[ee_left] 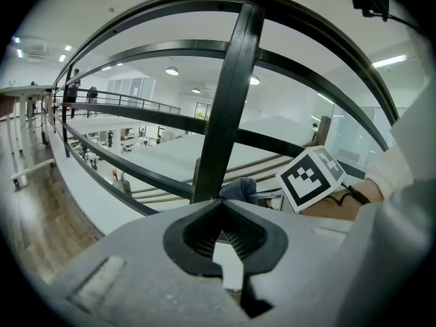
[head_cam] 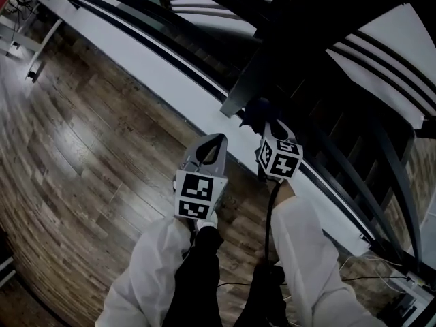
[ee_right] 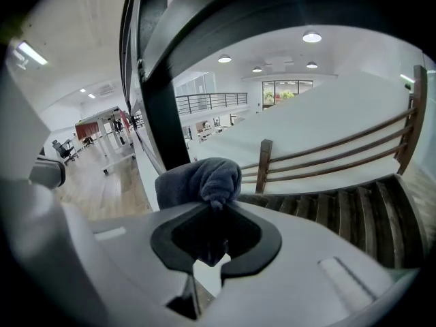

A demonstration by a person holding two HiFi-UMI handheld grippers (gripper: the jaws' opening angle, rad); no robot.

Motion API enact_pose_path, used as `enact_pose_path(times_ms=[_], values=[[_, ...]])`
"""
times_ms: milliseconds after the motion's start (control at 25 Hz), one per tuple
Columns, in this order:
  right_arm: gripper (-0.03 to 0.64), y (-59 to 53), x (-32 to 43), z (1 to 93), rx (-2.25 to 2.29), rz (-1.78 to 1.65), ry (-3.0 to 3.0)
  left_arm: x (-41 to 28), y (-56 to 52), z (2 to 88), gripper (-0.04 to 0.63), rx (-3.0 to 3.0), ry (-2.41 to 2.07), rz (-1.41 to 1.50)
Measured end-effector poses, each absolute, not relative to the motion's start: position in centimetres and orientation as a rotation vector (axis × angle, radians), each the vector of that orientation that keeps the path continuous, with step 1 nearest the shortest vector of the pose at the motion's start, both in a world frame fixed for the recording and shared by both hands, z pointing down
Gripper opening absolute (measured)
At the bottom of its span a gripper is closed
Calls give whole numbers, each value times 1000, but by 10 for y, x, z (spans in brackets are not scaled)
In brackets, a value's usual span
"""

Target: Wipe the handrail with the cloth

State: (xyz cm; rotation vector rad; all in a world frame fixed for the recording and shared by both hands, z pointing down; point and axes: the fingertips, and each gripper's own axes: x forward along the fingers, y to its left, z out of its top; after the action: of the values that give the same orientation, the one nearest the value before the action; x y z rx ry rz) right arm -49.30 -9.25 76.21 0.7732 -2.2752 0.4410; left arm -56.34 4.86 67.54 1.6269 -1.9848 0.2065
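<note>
A dark blue-grey cloth (ee_right: 201, 180) is bunched in my right gripper (ee_right: 216, 206), which is shut on it. The cloth (head_cam: 257, 110) sits against the black railing post (head_cam: 259, 73) below the dark handrail (head_cam: 320, 5). From the left gripper view the cloth (ee_left: 240, 190) shows beside the post (ee_left: 228, 101), with the right gripper's marker cube (ee_left: 313, 178) to its right. My left gripper (ee_left: 219, 203) is shut with nothing in it and hangs left of the right one (head_cam: 218, 139), near the white ledge.
Black rails (ee_left: 136, 107) curve away along the balcony edge. A white ledge (head_cam: 163, 73) runs under them. Wood plank floor (head_cam: 75, 135) lies to the left. A wooden staircase (ee_right: 354, 210) drops away beyond the railing. A black cable (head_cam: 269, 223) hangs by my legs.
</note>
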Motion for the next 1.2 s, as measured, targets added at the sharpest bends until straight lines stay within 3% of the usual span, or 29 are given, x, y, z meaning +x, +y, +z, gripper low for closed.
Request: enact_pose_path(times_ms=[640,1200], values=[[38,-100,-431,763,818,491,-2321,-497,32,685,0,1706,-1916,277],[38,-119,-326,761,916,531,-2302,-423,2,679,0,1770,-1873,343]])
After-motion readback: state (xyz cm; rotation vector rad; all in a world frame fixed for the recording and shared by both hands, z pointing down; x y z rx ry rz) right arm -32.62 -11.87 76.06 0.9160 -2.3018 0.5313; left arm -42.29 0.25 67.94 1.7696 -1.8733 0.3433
